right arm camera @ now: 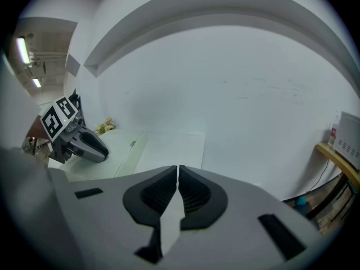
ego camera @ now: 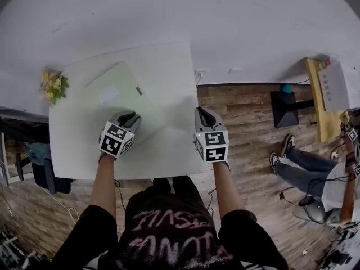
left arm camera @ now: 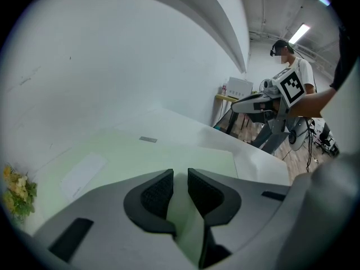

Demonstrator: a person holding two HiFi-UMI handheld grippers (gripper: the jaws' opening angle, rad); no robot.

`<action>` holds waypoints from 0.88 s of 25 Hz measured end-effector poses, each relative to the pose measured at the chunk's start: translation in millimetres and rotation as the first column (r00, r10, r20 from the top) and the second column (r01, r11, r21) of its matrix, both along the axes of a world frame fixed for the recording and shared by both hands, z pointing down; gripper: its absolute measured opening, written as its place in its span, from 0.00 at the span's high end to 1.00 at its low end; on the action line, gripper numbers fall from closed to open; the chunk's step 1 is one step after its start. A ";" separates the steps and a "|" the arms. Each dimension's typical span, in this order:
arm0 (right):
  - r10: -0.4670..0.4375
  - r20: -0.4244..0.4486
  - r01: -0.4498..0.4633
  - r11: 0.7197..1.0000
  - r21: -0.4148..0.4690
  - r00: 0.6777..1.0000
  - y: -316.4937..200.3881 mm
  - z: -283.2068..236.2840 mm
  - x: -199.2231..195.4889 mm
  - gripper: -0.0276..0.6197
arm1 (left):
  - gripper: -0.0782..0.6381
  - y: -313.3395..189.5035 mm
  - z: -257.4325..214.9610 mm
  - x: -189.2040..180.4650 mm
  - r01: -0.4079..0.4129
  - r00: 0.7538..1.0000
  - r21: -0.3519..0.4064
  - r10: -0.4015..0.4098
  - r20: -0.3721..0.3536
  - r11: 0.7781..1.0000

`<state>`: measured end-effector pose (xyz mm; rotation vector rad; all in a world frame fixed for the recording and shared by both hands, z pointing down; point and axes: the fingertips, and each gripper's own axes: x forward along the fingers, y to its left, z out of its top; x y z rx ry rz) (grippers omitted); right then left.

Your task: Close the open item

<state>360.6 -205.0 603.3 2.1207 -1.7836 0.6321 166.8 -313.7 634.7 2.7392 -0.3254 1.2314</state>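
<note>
The left tool (left arm camera: 180, 176), jaws slightly parted and released in its own view, hovers over the pale green folder (left arm camera: 140, 156) lying on the white tabletop (ego camera: 169, 66), while the right tool (right arm camera: 178, 170) is clenched on nothing, which the head view cannot show.

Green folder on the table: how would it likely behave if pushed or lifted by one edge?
The green folder looks thin and lies flat, so it is probably light and would droop if lifted by one edge. With its smooth face on the smooth white table, it would likely slide rather than tip when pushed.
</note>
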 end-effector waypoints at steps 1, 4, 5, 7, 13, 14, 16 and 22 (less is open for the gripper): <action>-0.002 -0.001 0.002 1.000 0.001 1.000 -0.9 -0.8 -0.7 0.92 | 0.77 -0.4 -1.8 -0.4 0.003 1.000 0.008 -0.003 -0.002 1.000; -0.011 -0.004 0.011 1.000 0.006 1.000 -4.7 -4.8 -4.0 0.92 | 0.76 -1.1 -9.0 -1.7 0.008 1.000 0.035 -0.007 -0.021 0.999; -0.015 -0.006 0.015 1.000 0.009 1.000 -6.2 -6.5 -5.6 0.92 | 0.76 -0.7 -11.7 -1.7 0.007 0.999 0.045 -0.005 -0.036 0.999; -0.025 -0.010 0.026 1.000 0.016 1.000 -10.1 -10.0 -10.2 0.92 | 0.76 0.7 -17.5 -2.3 0.003 0.998 0.061 0.001 -0.066 0.998; -0.067 -0.018 0.067 0.997 0.030 0.998 -21.7 -18.9 -28.8 0.92 | 0.76 -0.9 -38.8 -13.3 0.019 0.992 0.106 -0.006 -0.123 0.994; -0.071 -0.018 0.072 0.997 0.032 0.997 -23.1 -20.0 -32.2 0.92 | 0.76 -2.9 -44.0 -15.9 0.035 0.990 0.111 -0.019 -0.143 0.993; -0.084 -0.020 0.084 0.996 0.038 0.996 -27.1 -23.1 -40.1 0.92 | 0.76 -6.8 -54.8 -22.7 0.068 0.983 0.127 -0.045 -0.180 0.990; -0.134 -0.035 0.136 0.988 0.070 0.990 -43.4 -37.3 -69.7 0.92 | 0.76 -13.6 -78.8 -56.2 0.153 0.964 0.177 -0.108 -0.243 0.972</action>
